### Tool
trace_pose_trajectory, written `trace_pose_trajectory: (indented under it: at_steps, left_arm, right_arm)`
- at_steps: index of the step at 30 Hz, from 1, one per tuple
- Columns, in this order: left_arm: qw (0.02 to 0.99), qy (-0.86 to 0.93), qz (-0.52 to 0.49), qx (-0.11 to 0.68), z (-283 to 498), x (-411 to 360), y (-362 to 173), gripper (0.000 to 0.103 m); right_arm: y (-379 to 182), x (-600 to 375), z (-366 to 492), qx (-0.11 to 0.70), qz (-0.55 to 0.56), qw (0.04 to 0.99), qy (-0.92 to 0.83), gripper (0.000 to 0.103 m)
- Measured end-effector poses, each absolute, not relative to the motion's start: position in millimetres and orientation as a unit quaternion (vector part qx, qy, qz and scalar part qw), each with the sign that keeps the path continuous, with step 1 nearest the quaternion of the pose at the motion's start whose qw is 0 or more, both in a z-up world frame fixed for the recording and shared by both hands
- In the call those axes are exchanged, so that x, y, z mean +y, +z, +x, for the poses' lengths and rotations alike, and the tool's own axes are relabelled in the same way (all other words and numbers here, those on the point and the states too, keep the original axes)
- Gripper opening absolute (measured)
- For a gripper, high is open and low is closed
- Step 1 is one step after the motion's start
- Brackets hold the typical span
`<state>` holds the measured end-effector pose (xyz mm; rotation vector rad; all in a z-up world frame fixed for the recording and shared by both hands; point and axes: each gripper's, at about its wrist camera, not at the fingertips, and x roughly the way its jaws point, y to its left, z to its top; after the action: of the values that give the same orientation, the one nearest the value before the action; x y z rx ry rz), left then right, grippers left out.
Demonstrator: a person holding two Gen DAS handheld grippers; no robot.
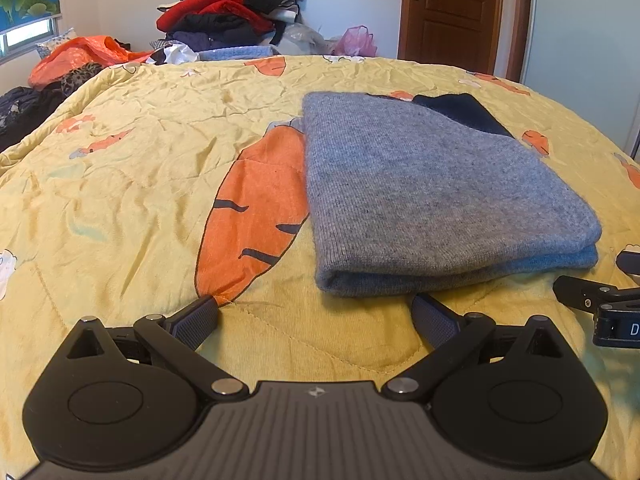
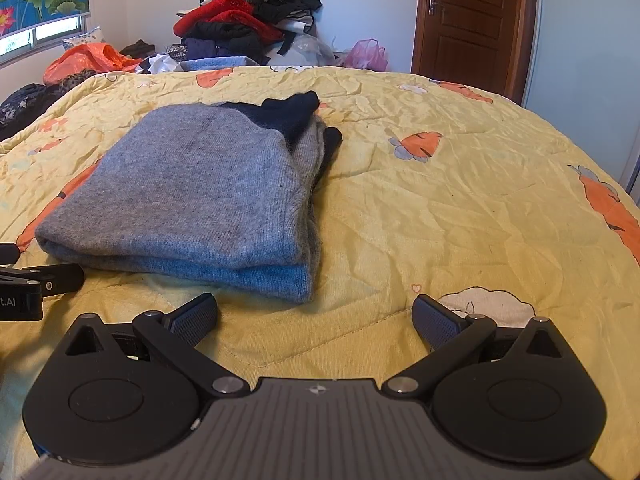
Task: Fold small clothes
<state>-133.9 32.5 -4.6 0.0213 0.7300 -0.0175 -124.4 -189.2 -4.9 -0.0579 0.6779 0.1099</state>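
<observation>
The grey knit sweater (image 1: 440,196) lies folded on the yellow carrot-print quilt (image 1: 140,184), at one o'clock from the left gripper (image 1: 316,316) and eleven o'clock from the right gripper (image 2: 316,316), both spread wide and holding nothing. It looks soft, limp and light, best pinched at its thick near fold. A clothes pile (image 2: 256,20) sits at twelve o'clock, a wooden door (image 2: 472,16) at one.
</observation>
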Motion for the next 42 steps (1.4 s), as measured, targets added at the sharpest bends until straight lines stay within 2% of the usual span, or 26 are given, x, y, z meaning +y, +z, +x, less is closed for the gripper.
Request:
trace_pose_trajectory:
  at_steps: [42]
  left_arm:
    - [0.937,-0.006,0.002,0.35,-130,36,-5,0.103]
  right_arm:
    - [-5,-175,-127,0.331,-0.019,0.943,0.017,0.103]
